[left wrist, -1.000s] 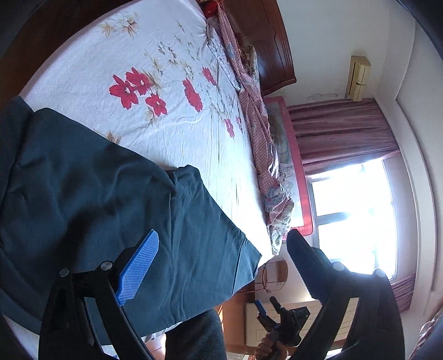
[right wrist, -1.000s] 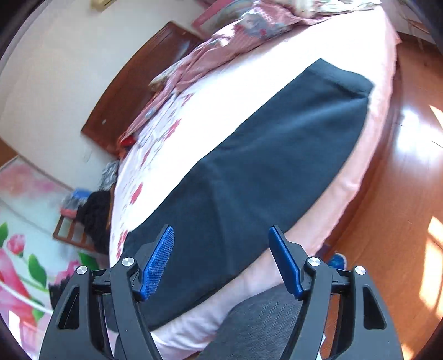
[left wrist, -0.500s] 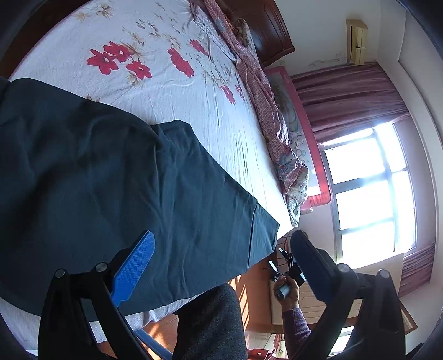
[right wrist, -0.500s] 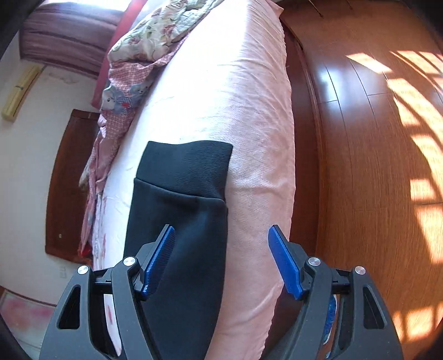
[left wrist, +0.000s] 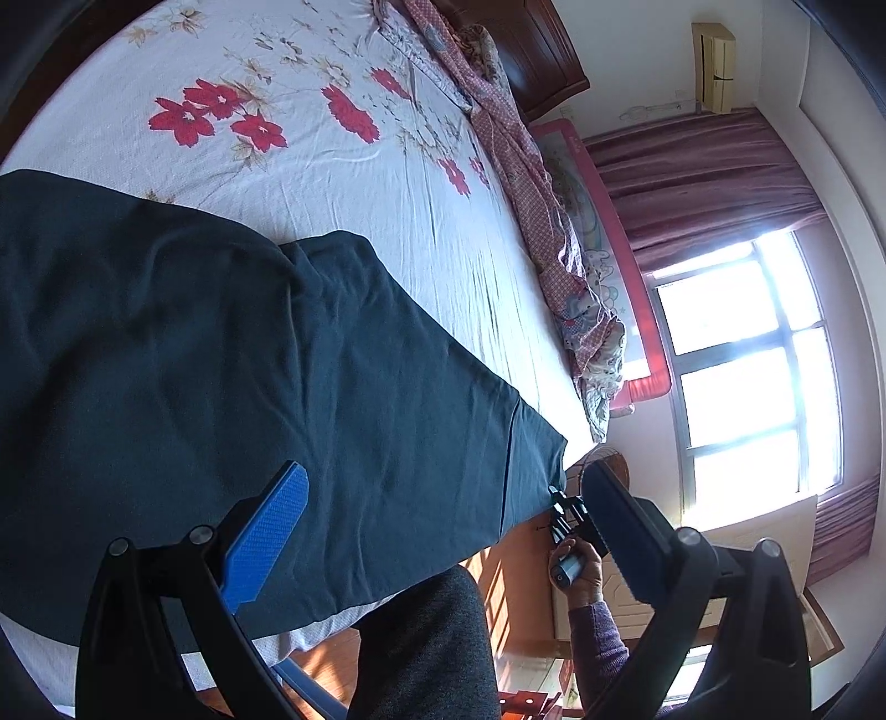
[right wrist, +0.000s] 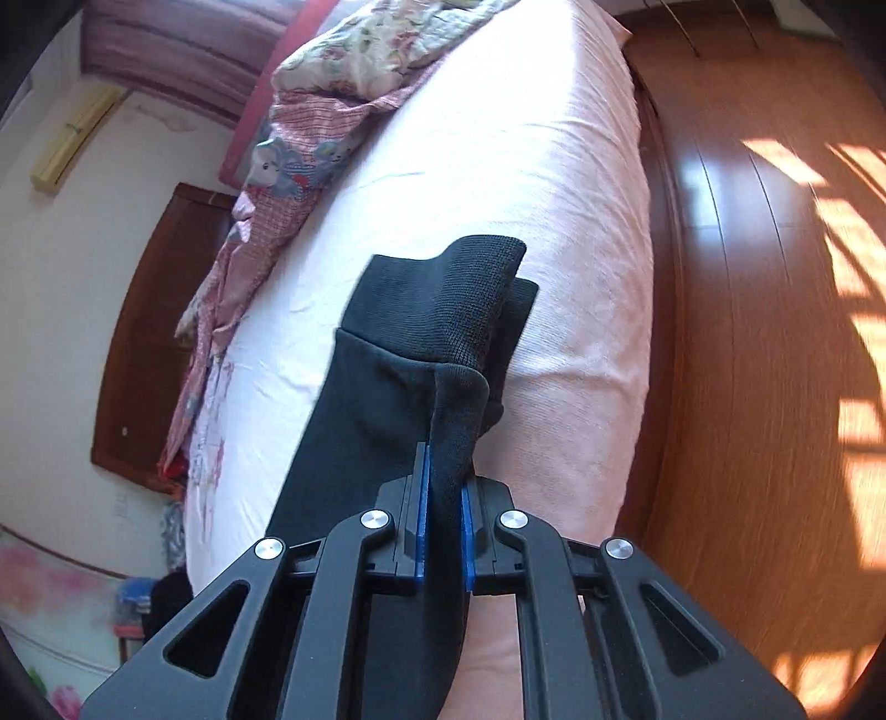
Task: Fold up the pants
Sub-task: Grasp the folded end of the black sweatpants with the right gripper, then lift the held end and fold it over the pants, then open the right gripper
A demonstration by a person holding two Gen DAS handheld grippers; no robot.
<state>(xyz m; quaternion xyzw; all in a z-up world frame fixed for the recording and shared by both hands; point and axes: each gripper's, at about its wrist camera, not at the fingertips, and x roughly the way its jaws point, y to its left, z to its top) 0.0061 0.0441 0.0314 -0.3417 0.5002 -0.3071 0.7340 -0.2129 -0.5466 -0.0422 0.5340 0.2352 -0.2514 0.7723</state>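
On the bed (left wrist: 343, 166), dark pants (left wrist: 221, 376) lie flat; right gripper (right wrist: 443, 498) pinches the cuff end, apparently lifting it, left gripper (left wrist: 437, 509) spread wide, hovering over the fabric

Bed sheet (left wrist: 343, 183) beyond the dark pants (left wrist: 221, 354): wide bare stretch toward the headboard (left wrist: 531, 50), free to pass over. Far side blocked by a long heap of pink bedding (left wrist: 531, 183) along the bed rail (left wrist: 603, 221). Near edge: person's leg (left wrist: 426, 648) stands against the mattress under the left gripper (left wrist: 443, 531). Right gripper (right wrist: 443, 487) works at the bed's foot corner; bare pink sheet (right wrist: 554, 166) ahead, open wood floor (right wrist: 747, 332) to its right.
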